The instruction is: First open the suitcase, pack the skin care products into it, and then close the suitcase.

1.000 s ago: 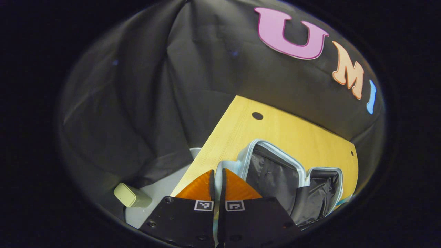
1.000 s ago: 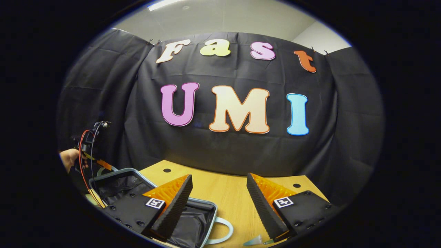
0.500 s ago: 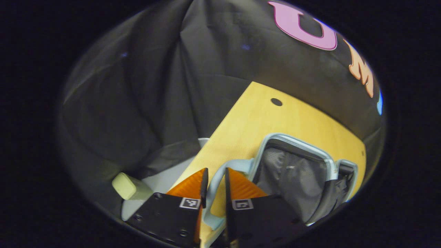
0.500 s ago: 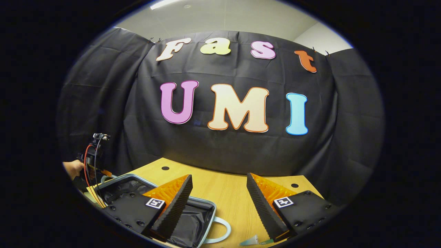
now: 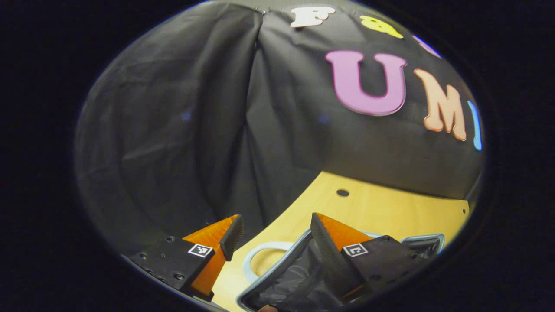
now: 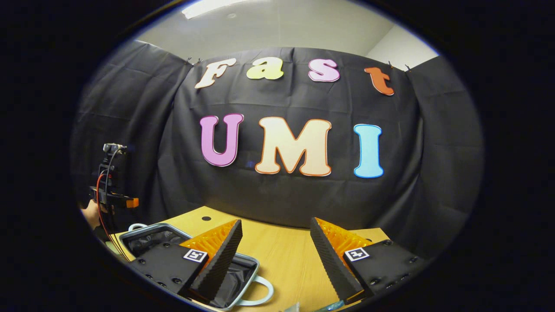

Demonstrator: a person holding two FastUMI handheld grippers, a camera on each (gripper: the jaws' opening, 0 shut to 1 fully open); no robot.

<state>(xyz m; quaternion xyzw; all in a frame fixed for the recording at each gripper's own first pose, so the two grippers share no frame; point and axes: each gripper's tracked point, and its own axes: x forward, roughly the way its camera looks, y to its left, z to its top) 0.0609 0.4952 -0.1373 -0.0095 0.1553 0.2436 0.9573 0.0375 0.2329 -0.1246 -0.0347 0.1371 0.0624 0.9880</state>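
Left hand-held gripper [image 5: 275, 232] is spread and holds nothing; below its fingers we see the suitcase [image 5: 286, 281] lying open on the counter [image 5: 390, 212]. Right hand-held gripper [image 6: 275, 240], also spread and empty, has the open suitcase [image 6: 149, 236] at its lower left. We judge opening done; packing and closing remain.

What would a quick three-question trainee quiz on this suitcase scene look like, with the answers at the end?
1. True or false: the suitcase lies open on the table.
2. How do the left gripper jaws stand: A spread apart, B clamped on the handle?
3. Fill in: the right gripper holds ____.

Key: 1 true, its dark lining shows. 2 A, spread above the handle, gripping nothing. 3 nothing; its jaws are open over the table.
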